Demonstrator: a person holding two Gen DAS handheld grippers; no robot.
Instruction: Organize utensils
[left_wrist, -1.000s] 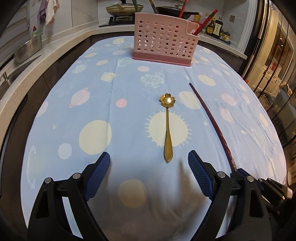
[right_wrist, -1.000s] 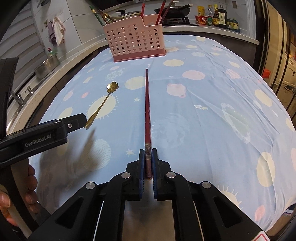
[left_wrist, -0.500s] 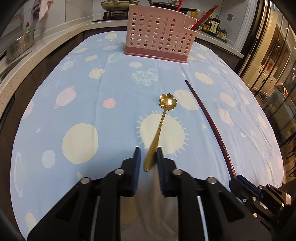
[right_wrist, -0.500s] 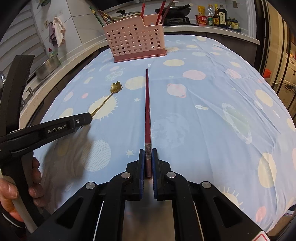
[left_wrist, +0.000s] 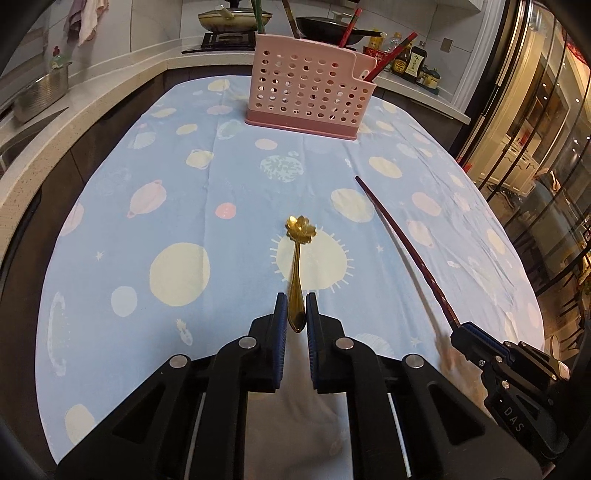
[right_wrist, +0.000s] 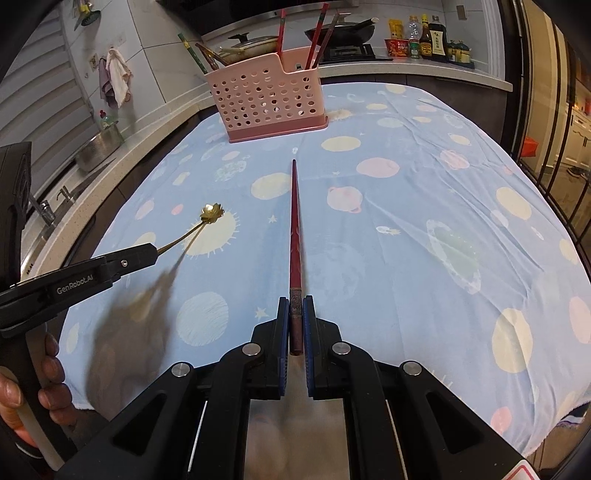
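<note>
My left gripper (left_wrist: 296, 314) is shut on the handle of a gold spoon (left_wrist: 297, 254) with a flower-shaped bowl and holds it above the blue tablecloth (left_wrist: 177, 206). My right gripper (right_wrist: 296, 317) is shut on the thick end of a dark red chopstick (right_wrist: 294, 229), also raised off the cloth. The spoon (right_wrist: 207, 221) and left gripper (right_wrist: 153, 253) show at the left of the right wrist view. The chopstick (left_wrist: 402, 247) and right gripper (left_wrist: 458, 328) show at the right of the left wrist view. A pink perforated utensil holder (left_wrist: 310, 88) (right_wrist: 267, 98) stands at the table's far end.
The holder contains several chopsticks (right_wrist: 316, 35) and other utensils. A counter with a metal pot (right_wrist: 98, 147) and sink runs along the left. A stove with pans (left_wrist: 236, 18) and sauce bottles (right_wrist: 428, 37) are behind the table. A glass door (left_wrist: 535, 147) is at the right.
My left gripper closed on the spoon handle and lifted the spoon off the cloth. The right gripper raised the chopstick, which it has held throughout.
</note>
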